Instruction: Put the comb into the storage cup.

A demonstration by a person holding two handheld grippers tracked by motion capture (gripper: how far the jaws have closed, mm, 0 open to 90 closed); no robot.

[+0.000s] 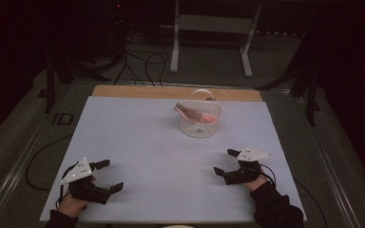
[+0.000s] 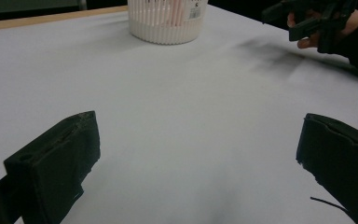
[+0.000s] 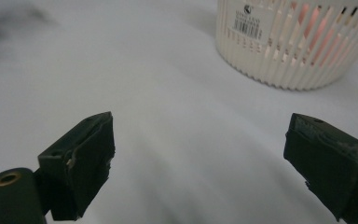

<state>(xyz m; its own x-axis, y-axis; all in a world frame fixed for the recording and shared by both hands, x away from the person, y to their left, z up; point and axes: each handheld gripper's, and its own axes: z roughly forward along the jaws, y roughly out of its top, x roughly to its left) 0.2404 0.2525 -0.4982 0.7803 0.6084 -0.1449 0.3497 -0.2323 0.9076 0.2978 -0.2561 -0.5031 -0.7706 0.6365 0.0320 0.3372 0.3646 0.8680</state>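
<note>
both grippers are resting near the table's (image 1: 123,123) front edge, left gripper (image 1: 108,175) and right gripper (image 1: 227,162) each gaping wide, holding nothing. white slatted basket (image 1: 199,124) is sitting toward the far edge, pink hairbrush (image 1: 192,113) leaning inside. judging it light, stiff plastic; taking it by the arched handle (image 1: 200,93) looks best.

the high view looks forward and down from above the near edge of the pale blue-grey covered table (image 1: 138,142), taking in its whole top. the left gripper view sits low over the table's near left corner, facing its far right. the right gripper view sits low near the right edge, closer to the white slatted plastic basket (image 3: 298,42), which all three views share.
</note>
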